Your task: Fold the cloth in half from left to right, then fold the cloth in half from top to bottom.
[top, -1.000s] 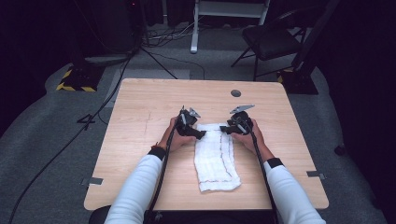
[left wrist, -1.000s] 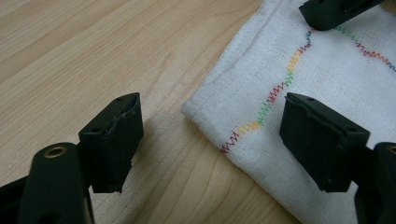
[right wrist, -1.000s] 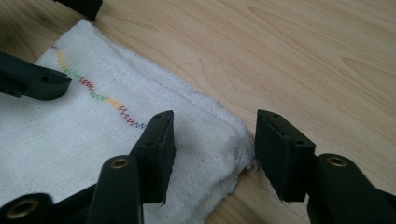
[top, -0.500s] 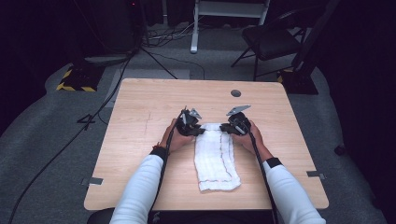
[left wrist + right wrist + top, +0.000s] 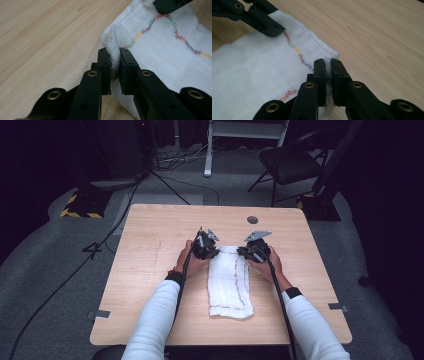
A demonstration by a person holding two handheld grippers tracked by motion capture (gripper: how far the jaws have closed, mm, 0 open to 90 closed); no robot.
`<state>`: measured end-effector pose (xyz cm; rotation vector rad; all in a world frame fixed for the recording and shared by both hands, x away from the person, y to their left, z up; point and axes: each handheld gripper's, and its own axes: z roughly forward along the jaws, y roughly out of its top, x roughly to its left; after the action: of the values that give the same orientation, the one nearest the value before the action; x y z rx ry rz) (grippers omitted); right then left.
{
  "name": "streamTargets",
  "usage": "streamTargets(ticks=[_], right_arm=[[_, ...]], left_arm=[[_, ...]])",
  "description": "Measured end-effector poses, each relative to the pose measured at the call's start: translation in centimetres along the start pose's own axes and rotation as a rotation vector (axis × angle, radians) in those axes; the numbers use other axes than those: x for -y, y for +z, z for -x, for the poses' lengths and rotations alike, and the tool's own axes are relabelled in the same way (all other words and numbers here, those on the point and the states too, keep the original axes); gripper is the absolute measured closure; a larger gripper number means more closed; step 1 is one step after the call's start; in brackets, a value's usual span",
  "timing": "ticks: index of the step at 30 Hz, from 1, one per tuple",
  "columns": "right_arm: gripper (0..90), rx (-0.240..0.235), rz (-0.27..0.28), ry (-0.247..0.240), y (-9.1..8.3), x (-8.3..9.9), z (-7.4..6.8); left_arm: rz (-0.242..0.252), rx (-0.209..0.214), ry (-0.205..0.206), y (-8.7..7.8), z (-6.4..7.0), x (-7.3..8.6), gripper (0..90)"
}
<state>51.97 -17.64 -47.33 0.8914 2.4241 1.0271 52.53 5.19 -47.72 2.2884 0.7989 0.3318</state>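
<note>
Nearest us, the near end of the white woven cloth with rainbow zigzag stitching lies flat on the light wooden surface, folded into 1 long strip. Farther off we have its 2 far corners pinched — the left gripper nearly closed on the left corner, the right gripper likewise on the right one. We judge the grasp done; the next fold — far edge toward us — is left.
</note>
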Motion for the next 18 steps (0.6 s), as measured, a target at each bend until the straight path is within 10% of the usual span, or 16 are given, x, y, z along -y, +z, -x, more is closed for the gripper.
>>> streamTargets(ticks=[18], right_arm=[[84.0,0.101,0.084,-0.027,-2.8,-3.5,1.7]], left_arm=[[0.056,-0.054,0.037,-1.6,-1.2,-4.4,81.1]])
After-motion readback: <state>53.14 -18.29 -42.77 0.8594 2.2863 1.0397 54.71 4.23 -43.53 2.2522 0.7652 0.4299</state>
